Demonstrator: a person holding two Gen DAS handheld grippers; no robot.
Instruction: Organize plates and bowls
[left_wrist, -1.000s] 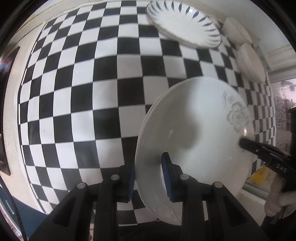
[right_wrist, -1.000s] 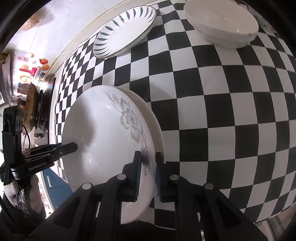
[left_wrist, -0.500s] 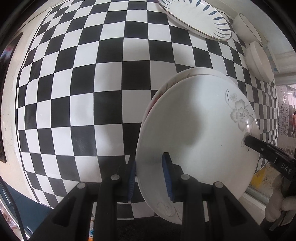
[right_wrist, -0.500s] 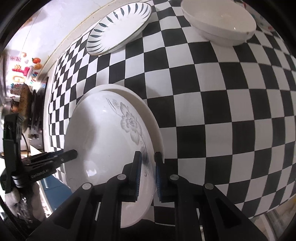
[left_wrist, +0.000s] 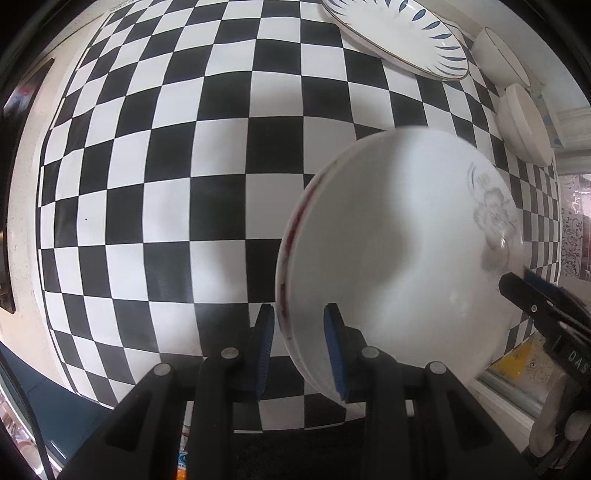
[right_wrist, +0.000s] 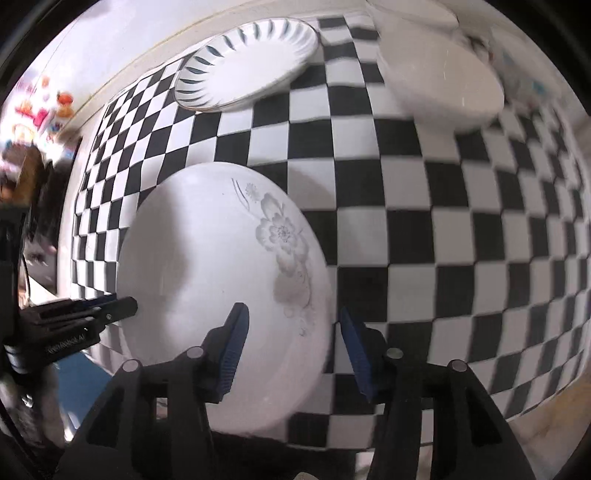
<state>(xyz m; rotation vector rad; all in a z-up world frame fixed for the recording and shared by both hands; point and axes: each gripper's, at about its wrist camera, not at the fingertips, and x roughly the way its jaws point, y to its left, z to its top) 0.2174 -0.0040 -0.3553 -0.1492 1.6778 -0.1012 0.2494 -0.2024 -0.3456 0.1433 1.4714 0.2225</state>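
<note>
The flower-printed plate (right_wrist: 221, 288) is set on a second plate with a red-marked rim (left_wrist: 291, 236), near the front edge of the checkered tablecloth (left_wrist: 184, 166). Its left rim is pinched between the blue pads of the left gripper (left_wrist: 299, 347). The jaws of the right gripper (right_wrist: 291, 350) are opening; the right rim lies between the spread pads, untouched. Beyond the stack, a wide stretch of cloth is left bare. At the far edge, a blue-petal plate (right_wrist: 247, 62) and two white bowls (left_wrist: 524, 125) are seen well apart from the stack.
</note>
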